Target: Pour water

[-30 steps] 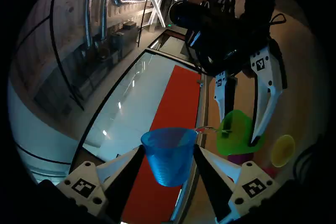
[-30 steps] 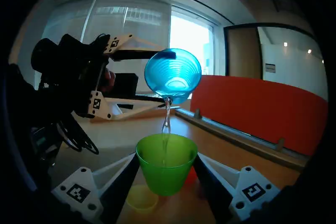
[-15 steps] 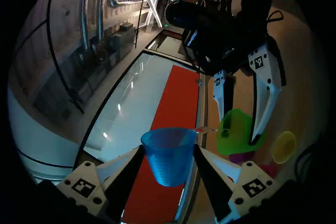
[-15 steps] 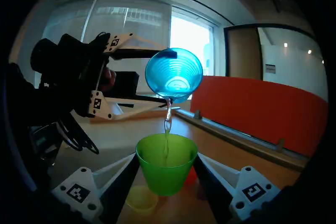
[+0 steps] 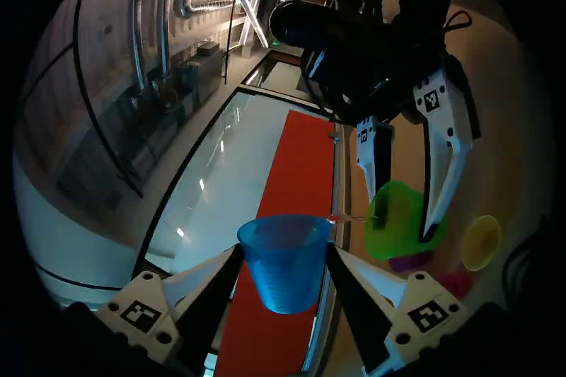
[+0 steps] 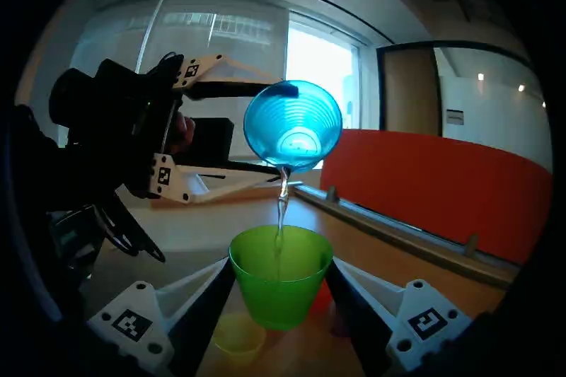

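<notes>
My left gripper [image 5: 283, 264] is shut on a blue cup [image 5: 284, 261], tipped on its side. In the right gripper view that blue cup [image 6: 293, 124] faces me mouth-on, held by the left gripper [image 6: 276, 129], and a thin stream of water [image 6: 281, 200] falls from its lip. The stream lands in a green cup [image 6: 280, 274], upright and clamped in my right gripper [image 6: 281, 285]. In the left gripper view the green cup [image 5: 400, 221] sits between the right gripper's white fingers [image 5: 442, 158], with the water [image 5: 350, 218] bridging both cups.
A yellow cup [image 6: 239, 334] and a red object [image 6: 322, 298] sit on the wooden table [image 6: 368, 250] under the green cup. An orange partition [image 6: 453, 186] runs along the table's far edge. The yellow cup [image 5: 481, 241] and a pink object [image 5: 456, 283] lie beside the green one.
Water keeps running from the blue cup into the green cup. The blue cup has tipped slightly further; both grippers hold almost the same place.
</notes>
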The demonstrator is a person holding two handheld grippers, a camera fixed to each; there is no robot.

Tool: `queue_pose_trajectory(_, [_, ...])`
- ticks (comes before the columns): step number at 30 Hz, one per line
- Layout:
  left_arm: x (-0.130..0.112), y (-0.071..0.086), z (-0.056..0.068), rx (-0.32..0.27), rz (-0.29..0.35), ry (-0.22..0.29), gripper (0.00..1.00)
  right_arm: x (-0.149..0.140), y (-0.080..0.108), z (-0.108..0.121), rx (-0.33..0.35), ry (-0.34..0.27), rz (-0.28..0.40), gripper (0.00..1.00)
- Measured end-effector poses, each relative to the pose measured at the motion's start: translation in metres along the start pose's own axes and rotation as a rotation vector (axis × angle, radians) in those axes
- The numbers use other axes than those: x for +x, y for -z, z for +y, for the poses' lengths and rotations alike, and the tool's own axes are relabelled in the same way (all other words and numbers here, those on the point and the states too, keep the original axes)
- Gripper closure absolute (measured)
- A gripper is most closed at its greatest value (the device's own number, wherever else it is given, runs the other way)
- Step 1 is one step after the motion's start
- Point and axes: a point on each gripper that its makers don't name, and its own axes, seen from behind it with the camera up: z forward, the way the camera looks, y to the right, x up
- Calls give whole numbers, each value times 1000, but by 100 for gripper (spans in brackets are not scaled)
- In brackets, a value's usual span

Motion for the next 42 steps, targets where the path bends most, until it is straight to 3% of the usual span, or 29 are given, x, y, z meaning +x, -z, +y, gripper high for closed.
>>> queue_pose_trajectory(42, [4, -6, -4, 14, -5, -140, 15, 2, -1, 4, -12, 0, 11, 10])
